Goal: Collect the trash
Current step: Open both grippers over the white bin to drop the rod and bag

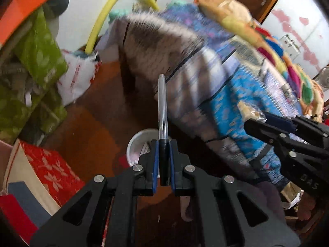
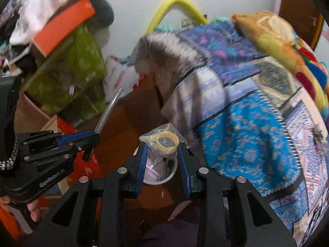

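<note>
My left gripper (image 1: pixel 163 144) is shut on a clear pen with a black cap (image 1: pixel 163 107), which points up and away. Below it on the brown floor stands a white bin (image 1: pixel 135 142) holding bits of trash. My right gripper (image 2: pixel 162 144) is shut on a crumpled clear plastic wrapper with a yellowish tape ring (image 2: pixel 164 142) and holds it above the same white bin (image 2: pixel 164 177). The right gripper also shows at the right of the left wrist view (image 1: pixel 255 121), the left gripper (image 2: pixel 92 138) with the pen (image 2: pixel 107 111) at the left of the right wrist view.
A bed with blue patterned blankets (image 1: pixel 236 94) and a fur-trimmed garment (image 1: pixel 160 33) fills the right. Green fabric boxes (image 1: pixel 35 68), an orange box (image 1: pixel 26 4), a red floral box (image 1: pixel 49 168) and a white bag (image 1: pixel 78 76) with a yellow foam tube (image 1: pixel 107 10) crowd the left.
</note>
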`<state>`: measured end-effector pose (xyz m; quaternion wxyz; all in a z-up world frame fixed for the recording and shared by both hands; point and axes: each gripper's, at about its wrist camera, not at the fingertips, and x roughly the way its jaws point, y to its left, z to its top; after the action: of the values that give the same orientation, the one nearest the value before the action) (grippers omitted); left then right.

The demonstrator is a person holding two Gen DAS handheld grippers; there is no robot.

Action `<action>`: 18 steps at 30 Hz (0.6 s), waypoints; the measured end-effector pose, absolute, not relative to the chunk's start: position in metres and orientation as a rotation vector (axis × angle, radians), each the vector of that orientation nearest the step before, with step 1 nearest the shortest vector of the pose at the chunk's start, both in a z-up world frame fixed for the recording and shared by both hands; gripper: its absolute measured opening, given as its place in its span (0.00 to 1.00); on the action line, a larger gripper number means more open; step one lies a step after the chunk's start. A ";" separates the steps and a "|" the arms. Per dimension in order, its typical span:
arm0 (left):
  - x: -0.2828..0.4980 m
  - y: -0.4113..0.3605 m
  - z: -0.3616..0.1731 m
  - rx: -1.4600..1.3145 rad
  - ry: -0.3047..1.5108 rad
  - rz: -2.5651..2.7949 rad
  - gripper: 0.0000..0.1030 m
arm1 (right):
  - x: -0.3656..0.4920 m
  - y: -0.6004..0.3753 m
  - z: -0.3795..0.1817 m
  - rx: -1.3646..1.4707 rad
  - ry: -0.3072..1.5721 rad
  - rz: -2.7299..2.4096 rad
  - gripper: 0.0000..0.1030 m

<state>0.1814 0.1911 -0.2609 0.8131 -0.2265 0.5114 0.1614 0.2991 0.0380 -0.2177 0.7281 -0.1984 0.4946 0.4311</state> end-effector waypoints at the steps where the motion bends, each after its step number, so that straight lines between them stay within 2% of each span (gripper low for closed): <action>1: 0.182 0.193 -0.270 -0.487 1.111 0.347 0.08 | 0.298 0.042 -0.223 -0.447 1.102 0.954 0.27; 8: 0.188 0.204 -0.330 -0.536 1.246 0.364 0.08 | 0.300 0.072 -0.273 -0.512 1.223 0.960 0.27; 14: 0.200 0.216 -0.339 -0.567 1.240 0.385 0.08 | 0.310 0.079 -0.284 -0.415 1.323 0.993 0.28; 16: 0.202 0.216 -0.330 -0.509 1.211 0.431 0.08 | 0.313 0.081 -0.286 -0.418 1.334 0.980 0.33; 18: 0.206 0.216 -0.326 -0.499 1.219 0.429 0.08 | 0.316 0.080 -0.287 -0.420 1.341 0.960 0.46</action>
<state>0.2062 0.2163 -0.3262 0.7696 -0.2298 0.5620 0.1979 0.3155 0.0797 -0.2868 0.6593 -0.1855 0.5923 0.4243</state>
